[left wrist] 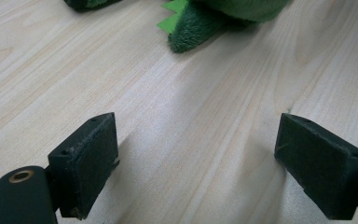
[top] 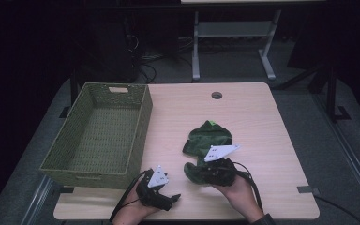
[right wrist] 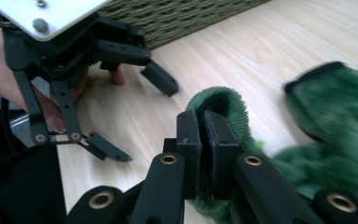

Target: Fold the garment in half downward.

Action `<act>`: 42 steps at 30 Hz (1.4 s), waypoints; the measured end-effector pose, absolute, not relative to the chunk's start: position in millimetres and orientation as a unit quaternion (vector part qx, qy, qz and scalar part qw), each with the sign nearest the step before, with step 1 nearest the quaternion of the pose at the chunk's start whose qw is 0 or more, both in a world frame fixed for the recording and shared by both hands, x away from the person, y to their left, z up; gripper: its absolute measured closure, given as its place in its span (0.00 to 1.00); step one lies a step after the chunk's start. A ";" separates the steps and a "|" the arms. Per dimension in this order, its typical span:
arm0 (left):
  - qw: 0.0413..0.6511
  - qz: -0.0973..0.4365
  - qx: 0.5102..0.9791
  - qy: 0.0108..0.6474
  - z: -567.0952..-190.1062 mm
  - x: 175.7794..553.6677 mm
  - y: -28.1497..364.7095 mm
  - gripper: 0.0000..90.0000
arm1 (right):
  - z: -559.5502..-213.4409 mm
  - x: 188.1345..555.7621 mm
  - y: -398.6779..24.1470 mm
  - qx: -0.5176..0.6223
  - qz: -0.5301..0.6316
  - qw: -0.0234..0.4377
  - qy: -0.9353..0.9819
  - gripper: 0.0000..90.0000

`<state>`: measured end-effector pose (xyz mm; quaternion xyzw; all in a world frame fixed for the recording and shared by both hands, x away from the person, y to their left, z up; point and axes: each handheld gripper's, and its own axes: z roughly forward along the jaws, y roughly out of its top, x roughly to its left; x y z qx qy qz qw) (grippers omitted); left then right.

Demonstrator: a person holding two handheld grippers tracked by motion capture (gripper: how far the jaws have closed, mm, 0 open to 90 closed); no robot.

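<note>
- My right tongs (right wrist: 204,140) are clamped on a fold of the dark green plush toy with bright green felt spikes (top: 209,140); in the right gripper view the two black pads stand nearly together with a thin ridge of fuzzy fabric pinched between them.
- Seen from the high view, the rest of the plush toy lies on the pale wood-grain desk (top: 258,122) just beyond the right tongs (top: 201,172), its bulk spreading away from them toward the far edge.
- My left tongs (left wrist: 196,154) stand wide apart with nothing between them, only bare desk (left wrist: 74,70) under the gap.
- In the left gripper view a dark green tip of the toy (left wrist: 191,35), with a bright green felt spike beside it, lies ahead of the left tongs and well apart from their pads.
- In the high view the left tongs (top: 171,199) sit near the right tongs, at their left, close to the near edge of the desk.
- The olive-green woven rectangular basket (top: 140,126) stands just beyond the left tongs, its near wall close behind them in the right gripper view (right wrist: 177,18).
</note>
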<state>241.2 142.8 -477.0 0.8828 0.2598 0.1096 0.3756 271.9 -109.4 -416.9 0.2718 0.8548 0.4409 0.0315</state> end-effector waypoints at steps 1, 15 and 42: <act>0.376 0.110 0.883 0.260 -477.0 241.3 142.8 0.14 | -416.4 272.3 -114.1 0.276 0.442 0.035 0.853 0.94; 0.376 0.110 0.883 0.260 -477.1 241.2 142.8 0.14 | -423.8 277.9 -151.4 0.321 0.409 0.063 0.852 0.92; 0.374 0.110 0.884 0.259 -477.0 241.2 143.0 0.14 | -432.1 293.2 -154.5 0.344 0.375 0.093 0.856 0.98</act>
